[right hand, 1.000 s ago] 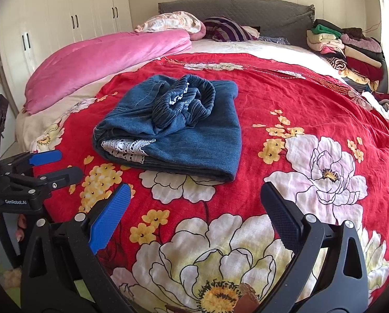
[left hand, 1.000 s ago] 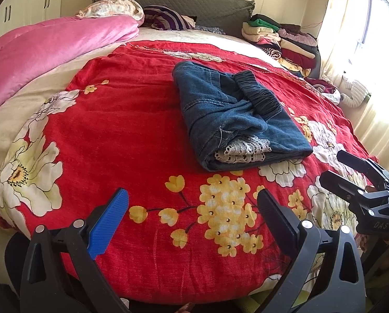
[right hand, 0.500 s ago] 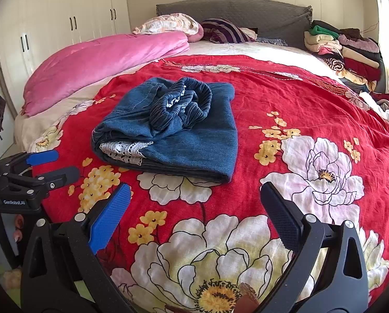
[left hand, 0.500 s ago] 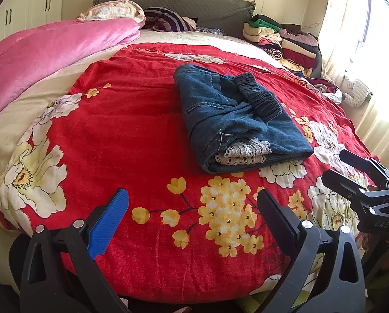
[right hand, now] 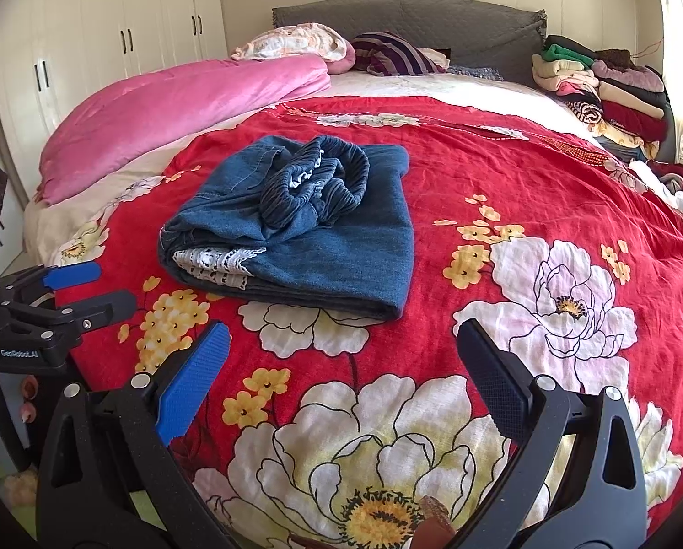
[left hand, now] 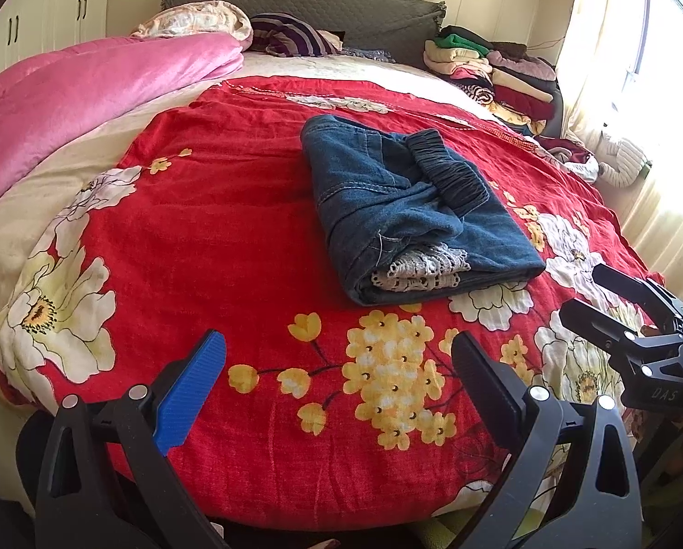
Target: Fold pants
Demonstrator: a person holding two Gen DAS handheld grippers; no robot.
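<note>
A pair of blue denim pants (left hand: pixel 410 210) lies folded into a compact bundle on the red flowered bedspread (left hand: pixel 204 238), with its elastic waistband bunched on top and white lace trim showing at the near edge. The same pants (right hand: pixel 304 233) sit left of centre in the right wrist view. My left gripper (left hand: pixel 339 357) hovers open over the bed's near edge, well short of the pants, holding nothing. My right gripper (right hand: pixel 341 352) is also open and empty, near the foot of the bed. Each gripper shows at the side of the other's view.
A pink quilt (left hand: pixel 80 96) lies along the bed's left side. Pillows (right hand: pixel 295 43) rest against the grey headboard (right hand: pixel 432 18). A stack of folded clothes (left hand: pixel 492 73) sits at the far right corner. White wardrobes (right hand: pixel 112 23) stand on the left, a curtained window (left hand: pixel 625 45) on the right.
Both grippers have drawn back slightly from the bed and tilted a little; the pants have not moved and both grippers stay open.
</note>
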